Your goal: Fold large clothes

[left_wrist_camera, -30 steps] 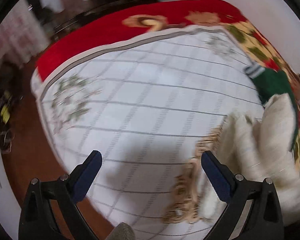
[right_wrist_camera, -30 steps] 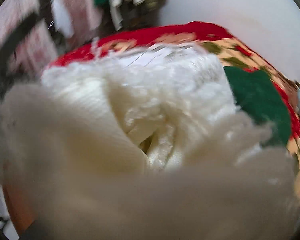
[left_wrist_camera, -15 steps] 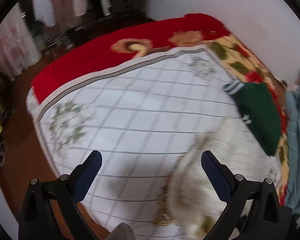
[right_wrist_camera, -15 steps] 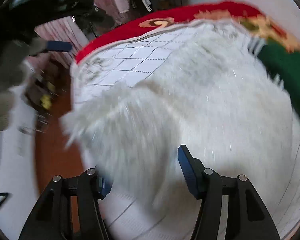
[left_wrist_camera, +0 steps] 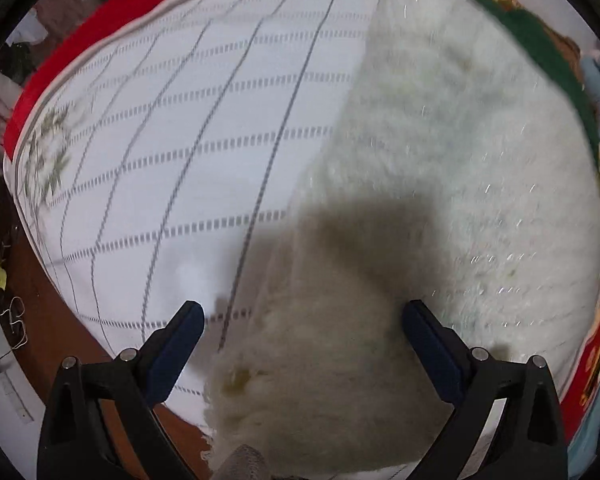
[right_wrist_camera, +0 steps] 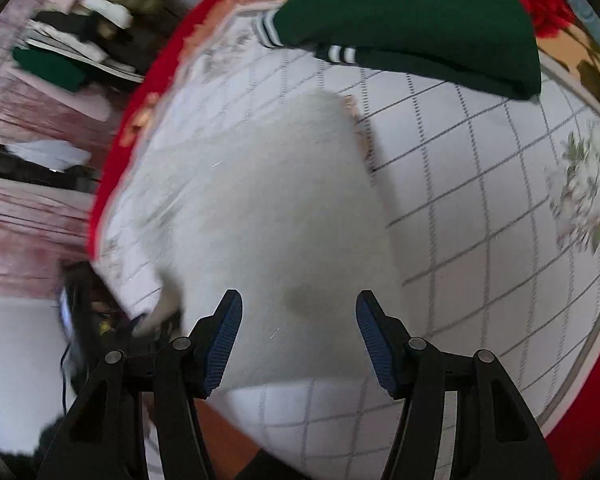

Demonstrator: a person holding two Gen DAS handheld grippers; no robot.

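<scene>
A fluffy cream-white garment (left_wrist_camera: 440, 184) lies spread flat on the white checked bedsheet (left_wrist_camera: 188, 128). Its near hem reaches the bed's front edge. My left gripper (left_wrist_camera: 302, 330) is open and empty, low over the garment's near left corner, its shadow on the fabric. In the right wrist view the same garment (right_wrist_camera: 268, 216) lies below my right gripper (right_wrist_camera: 298, 320), which is open and empty just above it. Both views are blurred by motion.
A folded dark green garment with white stripes (right_wrist_camera: 412, 20) lies at the far side of the bed, also in the left wrist view (left_wrist_camera: 540, 48). A red floral blanket (left_wrist_camera: 84, 44) borders the sheet. A clothes rack (right_wrist_camera: 84, 32) stands beyond the bed. Brown floor (left_wrist_camera: 56, 328) lies beside it.
The right gripper let go of the cream garment, which dropped and spread flat on the sheet. Both grippers have come down close over it.
</scene>
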